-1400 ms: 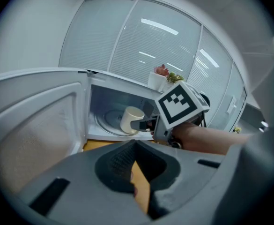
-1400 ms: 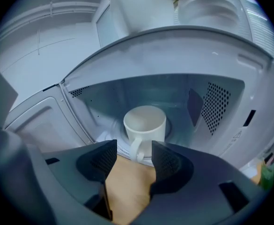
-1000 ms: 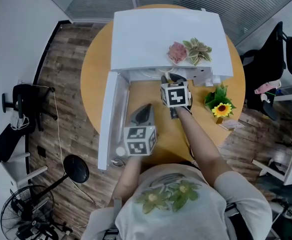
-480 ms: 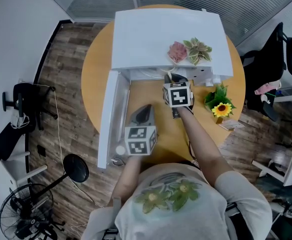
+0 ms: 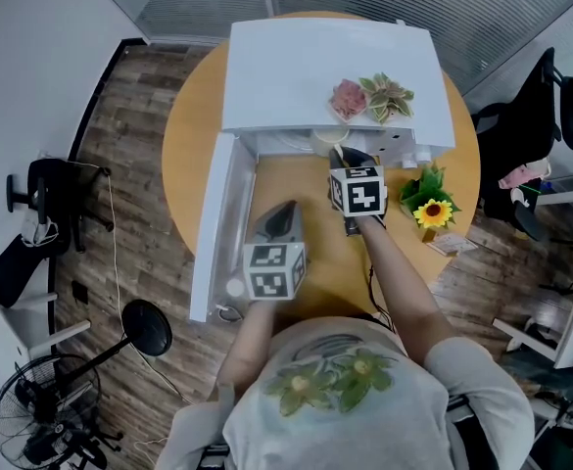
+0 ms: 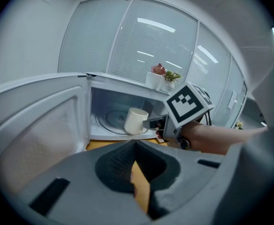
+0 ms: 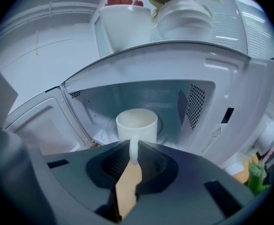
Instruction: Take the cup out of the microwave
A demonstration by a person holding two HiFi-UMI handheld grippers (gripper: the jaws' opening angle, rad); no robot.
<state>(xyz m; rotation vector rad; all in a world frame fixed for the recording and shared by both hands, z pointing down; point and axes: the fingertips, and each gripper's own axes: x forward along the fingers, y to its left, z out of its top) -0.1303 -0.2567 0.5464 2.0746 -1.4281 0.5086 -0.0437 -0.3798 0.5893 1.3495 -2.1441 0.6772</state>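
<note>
A white cup (image 7: 137,124) stands at the mouth of the open white microwave (image 5: 325,67), over the glass turntable (image 6: 109,121). My right gripper (image 7: 133,149) reaches into the opening and is shut on the cup's handle, which runs down between its jaws. In the left gripper view the cup (image 6: 136,121) sits just left of the right gripper (image 6: 148,123). My left gripper (image 5: 284,211) hovers over the table in front of the microwave, jaws shut on nothing, well short of the cup.
The microwave door (image 5: 215,223) swings out to the left beside my left gripper. Two small potted plants (image 5: 369,101) sit on the microwave's top. A sunflower pot (image 5: 433,209) stands right of the right arm on the round wooden table (image 5: 306,272).
The right gripper has shifted slightly right and toward me at the microwave's mouth. The left gripper has stayed where it was.
</note>
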